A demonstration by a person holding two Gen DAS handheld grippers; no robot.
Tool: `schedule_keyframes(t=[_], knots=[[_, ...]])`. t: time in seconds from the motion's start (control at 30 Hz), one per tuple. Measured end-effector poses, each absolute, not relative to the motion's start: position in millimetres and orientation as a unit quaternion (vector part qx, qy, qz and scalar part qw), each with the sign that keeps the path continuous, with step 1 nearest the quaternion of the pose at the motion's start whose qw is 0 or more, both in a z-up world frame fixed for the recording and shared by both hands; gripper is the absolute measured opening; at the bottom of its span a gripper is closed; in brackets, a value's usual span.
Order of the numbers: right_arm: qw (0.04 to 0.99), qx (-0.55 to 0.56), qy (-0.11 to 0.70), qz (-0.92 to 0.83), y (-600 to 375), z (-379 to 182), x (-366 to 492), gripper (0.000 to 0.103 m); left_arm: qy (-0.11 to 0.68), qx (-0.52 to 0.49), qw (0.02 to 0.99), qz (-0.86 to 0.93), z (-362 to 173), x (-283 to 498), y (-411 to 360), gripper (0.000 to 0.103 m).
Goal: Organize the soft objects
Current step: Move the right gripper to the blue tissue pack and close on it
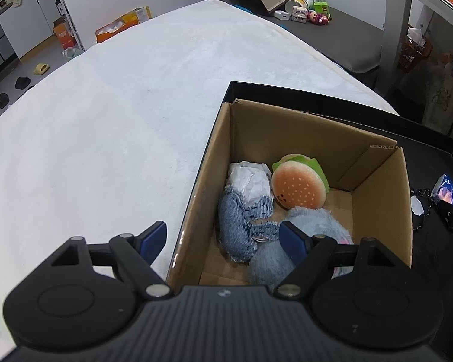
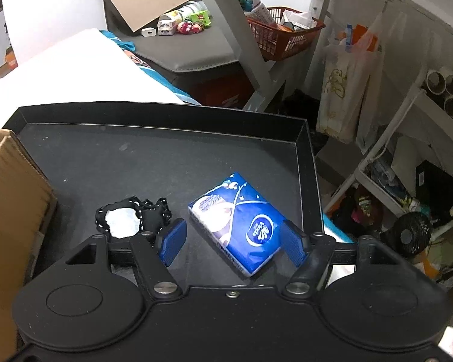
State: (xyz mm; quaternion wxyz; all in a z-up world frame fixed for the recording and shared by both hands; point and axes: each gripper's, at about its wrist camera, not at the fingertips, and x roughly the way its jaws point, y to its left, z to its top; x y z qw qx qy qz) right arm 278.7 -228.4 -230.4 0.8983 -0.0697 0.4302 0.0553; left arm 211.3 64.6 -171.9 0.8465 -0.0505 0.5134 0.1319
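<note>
On the black tray [image 2: 166, 163]: tissue pack [image 2: 237, 226], long axis diagonal, upper-left to lower-right; right hand-held gripper [image 2: 232, 241] released around it; left hand-held gripper [image 1: 223, 241] released, empty.

A: Left gripper [image 1: 223, 238] — matte black body, ribbed centre plate, two round side discs, silver pivot pins.
B: Right gripper [image 2: 234, 239] alike — blue ribbed pads [image 2: 173, 241], one small screw at centre.
</note>
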Motion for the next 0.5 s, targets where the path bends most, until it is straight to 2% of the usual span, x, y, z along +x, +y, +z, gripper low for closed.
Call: schedule_keyframes(t=[0.5], knots=[[0.894, -0.103, 0.432, 0.054, -226, -241, 301, 0.067, 0.516, -0.050, 0.845, 0.129, -176, 217, 65, 0.080]])
